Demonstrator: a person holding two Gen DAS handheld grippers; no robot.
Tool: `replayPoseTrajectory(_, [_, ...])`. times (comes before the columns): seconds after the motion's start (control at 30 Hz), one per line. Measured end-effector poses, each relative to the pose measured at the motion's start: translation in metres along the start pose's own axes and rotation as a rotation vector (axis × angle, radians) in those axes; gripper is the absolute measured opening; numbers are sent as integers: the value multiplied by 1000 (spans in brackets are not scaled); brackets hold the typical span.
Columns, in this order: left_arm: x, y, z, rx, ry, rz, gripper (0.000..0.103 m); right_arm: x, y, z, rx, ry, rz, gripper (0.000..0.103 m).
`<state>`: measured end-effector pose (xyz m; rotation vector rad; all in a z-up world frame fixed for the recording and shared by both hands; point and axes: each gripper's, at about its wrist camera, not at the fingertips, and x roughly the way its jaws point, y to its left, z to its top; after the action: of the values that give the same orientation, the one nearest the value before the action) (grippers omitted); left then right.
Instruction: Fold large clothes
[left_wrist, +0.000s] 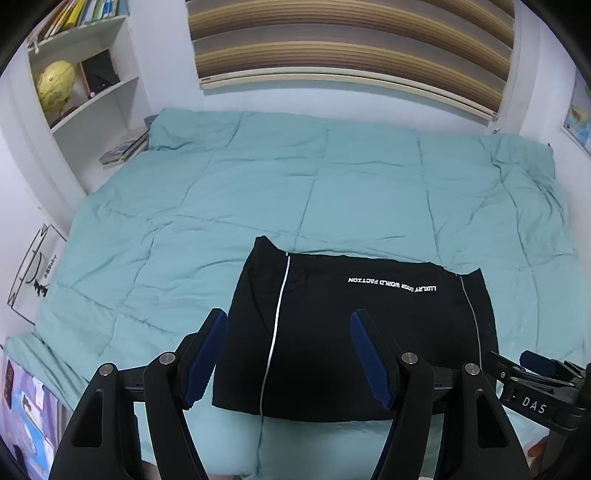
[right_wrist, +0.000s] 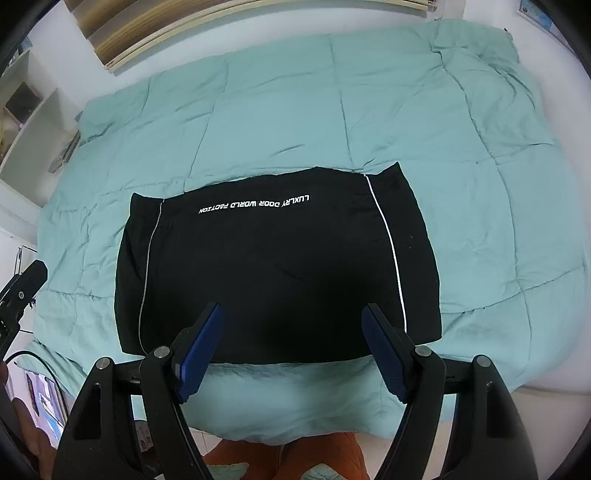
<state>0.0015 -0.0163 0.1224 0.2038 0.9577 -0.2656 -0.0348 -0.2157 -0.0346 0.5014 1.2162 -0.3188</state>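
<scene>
A black garment with white side piping and white lettering lies folded into a flat rectangle on the teal quilt, near the bed's front edge. It also shows in the right wrist view. My left gripper is open and empty, held above the garment's near left part. My right gripper is open and empty, held above the garment's near edge. The right gripper also shows at the right edge of the left wrist view.
The teal quilt covers the whole bed. A white bookshelf with a globe and books stands at the left. A striped blind hangs on the back wall. The person's orange trousers are at the bed's front.
</scene>
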Motion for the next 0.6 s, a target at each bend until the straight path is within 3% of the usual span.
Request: replayPoseTrajectory(0.6, [0,2,-5,-9,9,23,71,9,1,-5,16,47,12,78])
